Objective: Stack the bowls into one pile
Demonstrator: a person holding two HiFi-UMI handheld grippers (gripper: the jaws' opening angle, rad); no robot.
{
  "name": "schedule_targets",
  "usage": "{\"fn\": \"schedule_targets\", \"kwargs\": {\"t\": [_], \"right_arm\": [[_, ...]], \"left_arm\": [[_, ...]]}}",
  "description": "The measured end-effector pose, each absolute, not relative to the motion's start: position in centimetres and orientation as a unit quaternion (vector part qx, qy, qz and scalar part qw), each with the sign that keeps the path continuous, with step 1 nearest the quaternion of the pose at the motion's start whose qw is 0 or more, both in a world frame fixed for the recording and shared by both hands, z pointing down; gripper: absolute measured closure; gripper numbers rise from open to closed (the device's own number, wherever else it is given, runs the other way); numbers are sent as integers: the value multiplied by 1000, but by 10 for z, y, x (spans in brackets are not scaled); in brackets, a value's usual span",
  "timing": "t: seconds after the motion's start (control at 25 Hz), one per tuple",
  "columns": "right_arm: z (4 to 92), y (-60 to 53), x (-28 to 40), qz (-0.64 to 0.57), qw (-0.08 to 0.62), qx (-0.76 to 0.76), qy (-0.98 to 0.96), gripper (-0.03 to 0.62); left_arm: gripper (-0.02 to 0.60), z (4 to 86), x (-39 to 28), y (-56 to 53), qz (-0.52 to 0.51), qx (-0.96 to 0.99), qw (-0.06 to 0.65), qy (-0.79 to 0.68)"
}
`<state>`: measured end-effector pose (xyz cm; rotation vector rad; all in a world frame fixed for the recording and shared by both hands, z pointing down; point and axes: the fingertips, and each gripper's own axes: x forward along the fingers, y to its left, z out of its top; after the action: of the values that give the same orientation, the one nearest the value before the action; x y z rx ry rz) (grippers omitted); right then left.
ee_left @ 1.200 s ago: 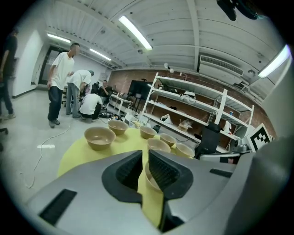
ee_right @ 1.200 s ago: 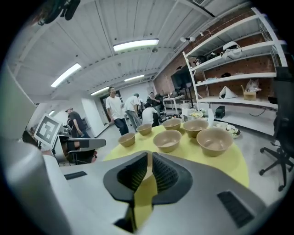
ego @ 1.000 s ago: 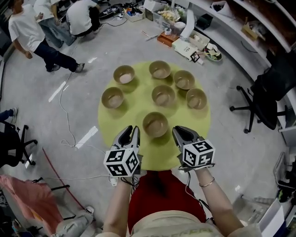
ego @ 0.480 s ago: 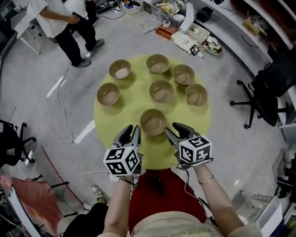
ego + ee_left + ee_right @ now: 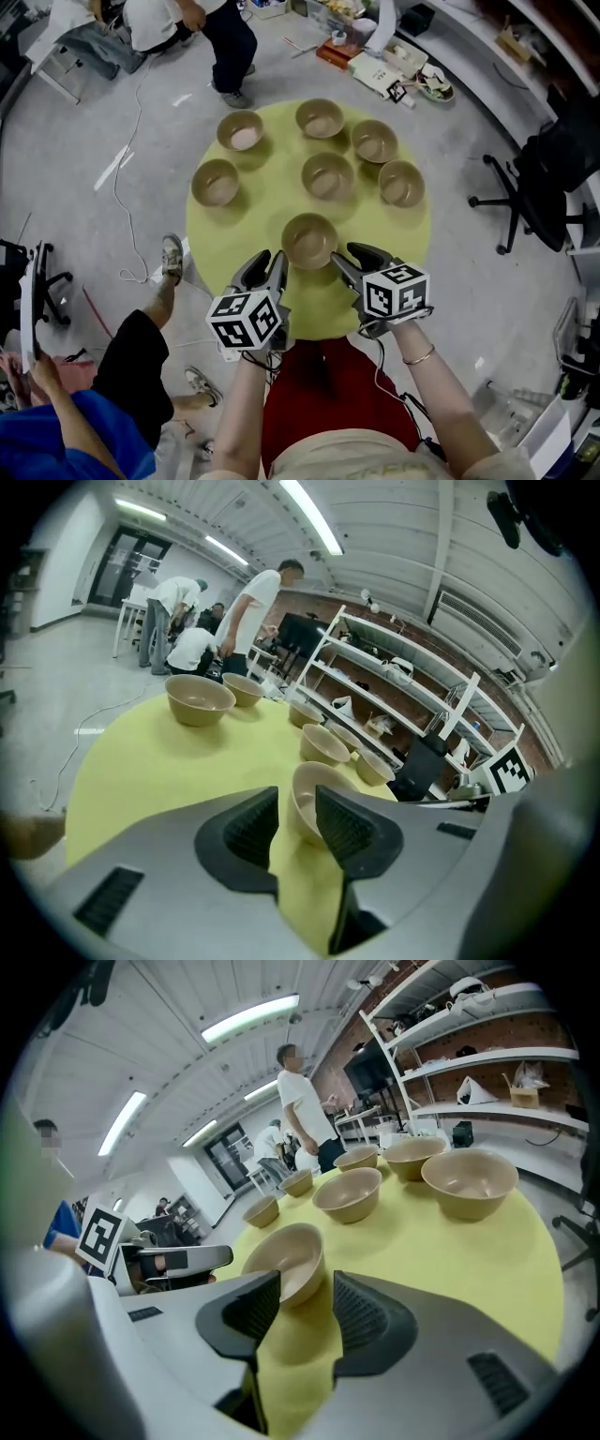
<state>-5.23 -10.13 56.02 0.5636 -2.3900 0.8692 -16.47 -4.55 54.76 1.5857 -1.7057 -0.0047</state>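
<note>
Bowls [image 5: 328, 176], round, tan, hard-walled, are spread over the round yellow-green table [image 5: 272, 202]; the nearest bowl [image 5: 309, 240] stands by its near edge, between left gripper [image 5: 267, 264] and right gripper [image 5: 348, 258], both with jaws apart, empty. Light, stiff, smooth handling is judged; the rim is to be pinched

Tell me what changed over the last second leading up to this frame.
The right gripper opened its jaws, which were shut a second ago, and edged in toward the rim of the nearest bowl. The left gripper crept slightly closer on the opposite side, jaws apart. Nothing was taken hold of. The other bowls stayed put on the yellow table, unstacked.
</note>
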Motion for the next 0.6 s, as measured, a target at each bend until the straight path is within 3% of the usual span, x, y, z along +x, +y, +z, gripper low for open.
{"fn": "schedule_targets", "kwargs": {"t": [0.6], "right_arm": [[577, -111, -59, 341, 287, 201, -872, 426]], "left_arm": [[460, 570, -154, -61, 9, 623, 439, -647]]}}
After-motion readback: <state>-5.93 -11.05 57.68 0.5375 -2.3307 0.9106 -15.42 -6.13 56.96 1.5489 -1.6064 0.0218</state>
